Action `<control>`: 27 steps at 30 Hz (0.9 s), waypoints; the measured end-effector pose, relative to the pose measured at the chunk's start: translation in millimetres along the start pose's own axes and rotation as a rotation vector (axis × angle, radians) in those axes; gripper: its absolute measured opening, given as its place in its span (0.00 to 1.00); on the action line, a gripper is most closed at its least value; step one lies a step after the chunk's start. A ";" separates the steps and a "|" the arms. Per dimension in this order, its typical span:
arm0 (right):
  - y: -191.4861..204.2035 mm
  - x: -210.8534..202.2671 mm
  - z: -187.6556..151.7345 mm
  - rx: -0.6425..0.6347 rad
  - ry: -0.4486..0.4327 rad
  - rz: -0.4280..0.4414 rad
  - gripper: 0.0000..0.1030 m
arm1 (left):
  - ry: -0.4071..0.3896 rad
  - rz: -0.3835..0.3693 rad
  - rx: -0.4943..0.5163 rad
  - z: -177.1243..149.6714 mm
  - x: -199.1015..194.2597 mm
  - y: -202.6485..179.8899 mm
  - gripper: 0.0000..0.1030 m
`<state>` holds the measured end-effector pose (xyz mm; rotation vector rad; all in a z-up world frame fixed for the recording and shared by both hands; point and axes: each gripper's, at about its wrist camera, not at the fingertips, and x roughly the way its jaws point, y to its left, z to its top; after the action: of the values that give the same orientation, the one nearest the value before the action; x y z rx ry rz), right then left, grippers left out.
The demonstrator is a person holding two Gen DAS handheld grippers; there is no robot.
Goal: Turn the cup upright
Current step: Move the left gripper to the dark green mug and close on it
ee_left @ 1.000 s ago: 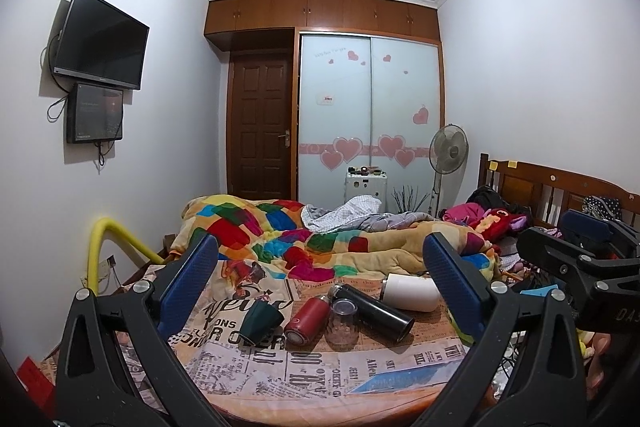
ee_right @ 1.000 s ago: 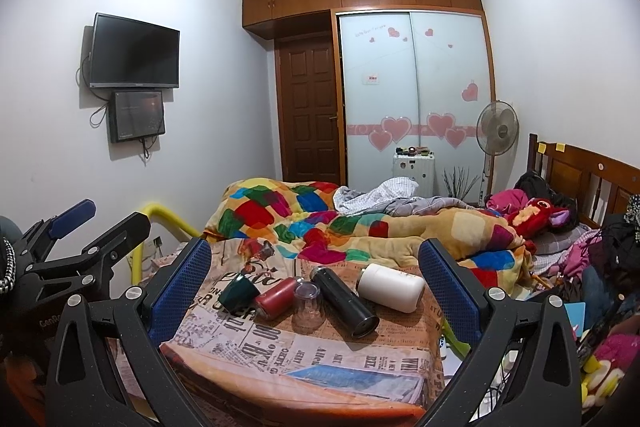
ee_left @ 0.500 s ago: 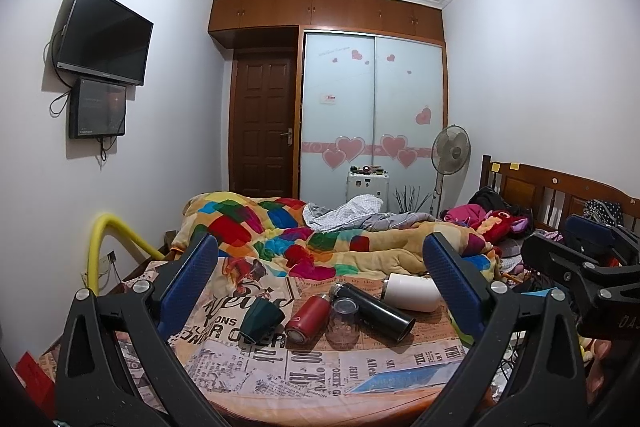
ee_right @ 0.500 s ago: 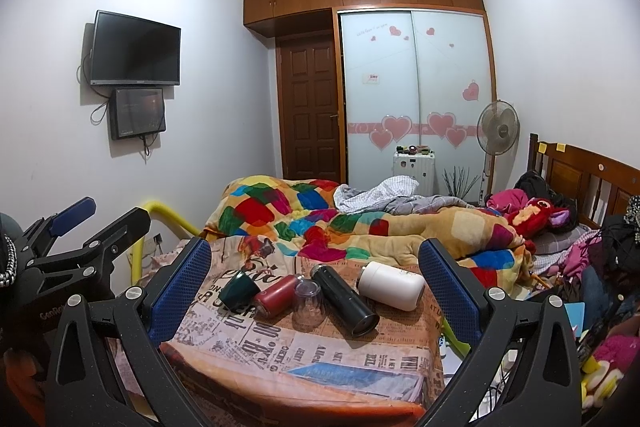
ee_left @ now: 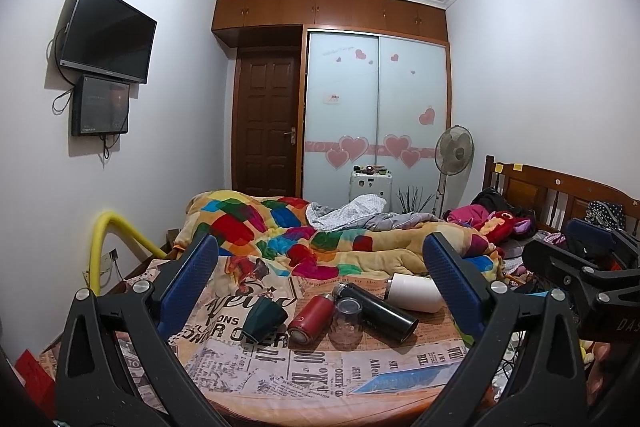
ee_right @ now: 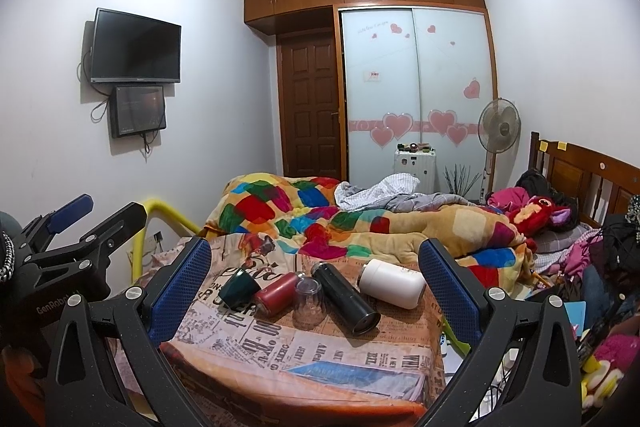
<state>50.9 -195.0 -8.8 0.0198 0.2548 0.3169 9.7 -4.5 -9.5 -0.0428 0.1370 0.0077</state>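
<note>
The glass cup [ee_left: 346, 323] stands mouth-down on the newsprint-covered tabletop [ee_left: 256, 363], in the middle of a row of fallen vessels. It sits between the red bottle [ee_left: 310, 317] on its left and the black flask [ee_left: 376, 311] on its right, touching or very nearly touching both; from the right wrist view the cup [ee_right: 309, 301] looks just as tightly hemmed in. Farther left a green mug [ee_left: 264, 319] lies on its side, and farther right a white bottle [ee_left: 414, 291] lies across the back of the tabletop. The mug could equally be the cup meant; the task line does not say which.

By my reading the job is at its very start: nothing is gripped and both tools are held back from the tabletop, so the step in hand is the approach. The next move calls for one pair of tongs to come down and forward onto the chosen cup, slip its fingers past the close neighbours, close across the walls, lift, and roll it over.

The left tongs [ee_left: 320, 275] are spread wide and empty, held level and pointing across the tabletop toward the bed [ee_left: 360, 243]. The right tongs [ee_right: 316, 275] are likewise spread wide with nothing between them, held alongside at much the same height and heading. Each tool shows at the edge of the other's view.
</note>
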 end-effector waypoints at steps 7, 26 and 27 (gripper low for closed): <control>-0.9 17.3 -7.4 -0.001 0.039 0.001 1.00 | 0.029 0.008 -0.007 -6.4 15.2 4.9 1.00; -20.0 124.2 -48.8 0.009 0.305 -0.045 1.00 | 0.577 0.068 -0.078 -127.9 230.6 106.5 0.98; -20.5 131.0 -51.5 0.008 0.320 -0.048 1.00 | 0.611 0.070 -0.081 -137.8 245.2 112.9 0.94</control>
<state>164.5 -174.9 -91.9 -0.0292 0.5727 0.2705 232.6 103.5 -184.2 -0.1208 0.7491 0.0703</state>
